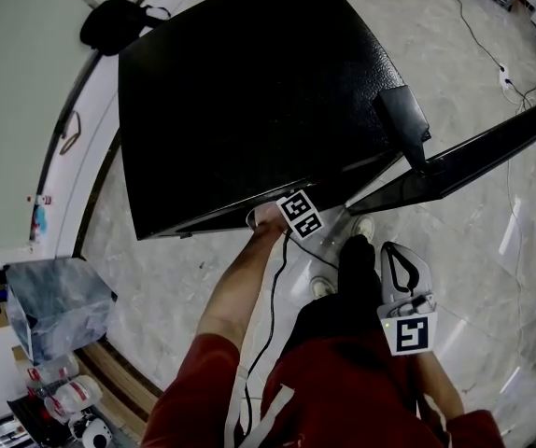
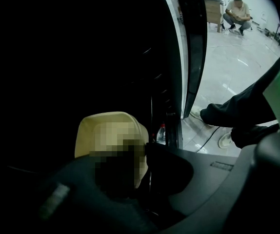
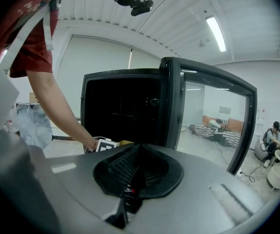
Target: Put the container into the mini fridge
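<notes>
Nearby, open fridge door [image 1: 473, 157], grey bag [image 1: 58, 301]

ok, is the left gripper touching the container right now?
Cannot tell. In the left gripper view the yellowish container sits between the jaws of the left gripper, but darkness and blur hide any contact or gap at either jaw.

Mini fridge interior [image 2: 81, 57] (unlit) is too dark to read.

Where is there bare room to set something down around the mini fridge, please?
The fridge top is bare, and so is the floor between it and the grey bag. By the open door it is crowded: arm, legs, cable.
</notes>
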{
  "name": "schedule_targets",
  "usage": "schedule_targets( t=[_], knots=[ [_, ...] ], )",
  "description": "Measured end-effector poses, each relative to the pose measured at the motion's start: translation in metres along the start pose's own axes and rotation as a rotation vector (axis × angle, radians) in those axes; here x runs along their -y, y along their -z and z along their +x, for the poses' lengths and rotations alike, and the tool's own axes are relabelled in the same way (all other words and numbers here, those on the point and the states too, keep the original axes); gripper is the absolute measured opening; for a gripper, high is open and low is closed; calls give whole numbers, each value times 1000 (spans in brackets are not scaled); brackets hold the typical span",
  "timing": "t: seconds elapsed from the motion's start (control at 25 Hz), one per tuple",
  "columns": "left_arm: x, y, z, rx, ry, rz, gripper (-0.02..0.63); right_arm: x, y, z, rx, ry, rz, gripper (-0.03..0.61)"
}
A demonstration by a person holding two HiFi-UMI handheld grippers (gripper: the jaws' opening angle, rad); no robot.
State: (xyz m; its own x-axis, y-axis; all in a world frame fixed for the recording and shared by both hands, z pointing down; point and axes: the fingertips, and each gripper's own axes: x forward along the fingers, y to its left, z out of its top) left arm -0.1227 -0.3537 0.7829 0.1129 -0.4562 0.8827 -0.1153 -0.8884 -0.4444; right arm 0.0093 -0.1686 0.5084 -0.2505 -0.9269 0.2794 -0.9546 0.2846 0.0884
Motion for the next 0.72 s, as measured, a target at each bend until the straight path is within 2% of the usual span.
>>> schedule_targets(
  t=[0.56, 0.72],
  knots=[
    [-19, -2, 13, -12, -48, 29, 72, 5, 10, 0, -16, 6, 5, 0],
    [-20, 0, 14, -11, -52, 16, 87, 2, 10, 3, -15, -8, -4, 0]
  ],
)
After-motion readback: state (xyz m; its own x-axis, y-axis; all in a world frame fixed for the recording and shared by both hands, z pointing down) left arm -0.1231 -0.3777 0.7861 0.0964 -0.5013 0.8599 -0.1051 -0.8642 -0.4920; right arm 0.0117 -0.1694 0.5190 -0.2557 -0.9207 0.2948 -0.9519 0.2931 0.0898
